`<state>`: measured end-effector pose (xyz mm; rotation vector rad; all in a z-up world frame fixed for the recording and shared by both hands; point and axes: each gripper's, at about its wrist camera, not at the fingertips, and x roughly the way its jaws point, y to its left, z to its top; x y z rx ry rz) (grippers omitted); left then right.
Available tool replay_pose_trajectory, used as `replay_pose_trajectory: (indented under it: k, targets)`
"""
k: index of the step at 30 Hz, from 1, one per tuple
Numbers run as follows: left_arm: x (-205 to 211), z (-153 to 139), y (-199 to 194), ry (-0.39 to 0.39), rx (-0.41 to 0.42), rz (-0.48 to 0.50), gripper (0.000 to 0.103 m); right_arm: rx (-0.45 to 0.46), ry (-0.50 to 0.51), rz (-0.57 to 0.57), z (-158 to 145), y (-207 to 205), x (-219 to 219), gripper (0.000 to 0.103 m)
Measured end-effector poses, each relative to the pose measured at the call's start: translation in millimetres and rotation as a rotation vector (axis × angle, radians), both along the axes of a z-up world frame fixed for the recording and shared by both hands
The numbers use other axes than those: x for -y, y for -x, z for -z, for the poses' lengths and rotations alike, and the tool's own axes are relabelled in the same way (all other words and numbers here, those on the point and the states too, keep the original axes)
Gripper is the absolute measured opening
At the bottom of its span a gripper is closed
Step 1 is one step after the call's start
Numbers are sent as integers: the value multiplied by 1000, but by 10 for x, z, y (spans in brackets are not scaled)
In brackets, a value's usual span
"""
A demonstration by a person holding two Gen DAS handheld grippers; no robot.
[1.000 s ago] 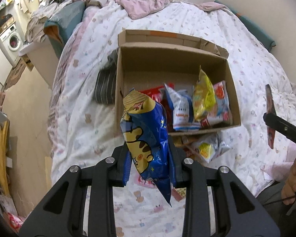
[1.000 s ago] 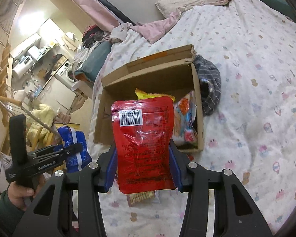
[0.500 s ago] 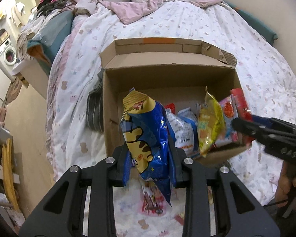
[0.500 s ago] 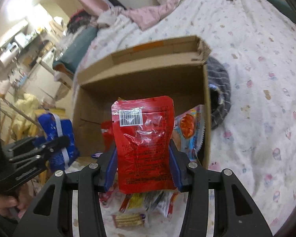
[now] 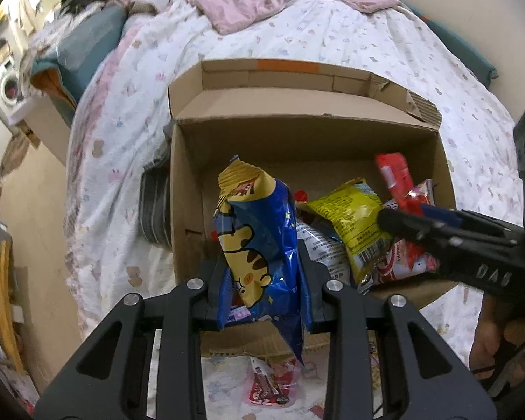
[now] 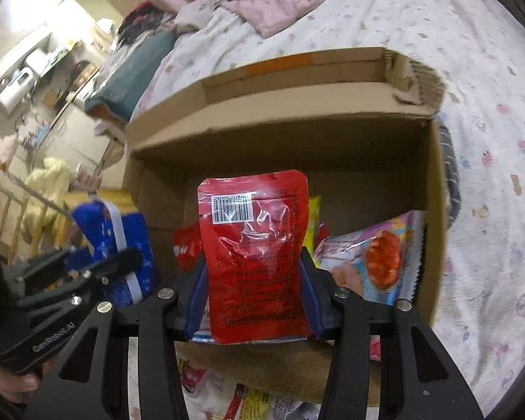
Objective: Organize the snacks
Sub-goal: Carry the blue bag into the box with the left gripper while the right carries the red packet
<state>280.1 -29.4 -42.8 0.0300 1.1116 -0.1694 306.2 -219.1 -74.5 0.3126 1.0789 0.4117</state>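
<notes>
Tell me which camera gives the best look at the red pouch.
The right wrist view: the red pouch fills the centre, flat-on with its barcode showing, clamped in the right gripper over the cardboard box. The left wrist view catches it only edge-on at the right, partly hidden by that gripper.

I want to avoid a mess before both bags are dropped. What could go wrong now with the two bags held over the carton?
1. The left tongs and right tongs are close together over the cardboard box, so they might bump.
2. The blue tiger bag hangs near the box's near wall; released here, it might fall outside, among the packets on the bed.
3. The red pouch could land on the standing yellow bag and tip it.
</notes>
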Motion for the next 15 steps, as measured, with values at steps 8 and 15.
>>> replay_pose_trajectory:
  k: [8,15]
  targets:
    - [66,15,-11,2,-4,13,27,-11,14,67,11,-31,185,49]
    - [22,56,-24,-6,-16,-7,27,-19,20,83,22,-22,234,51]
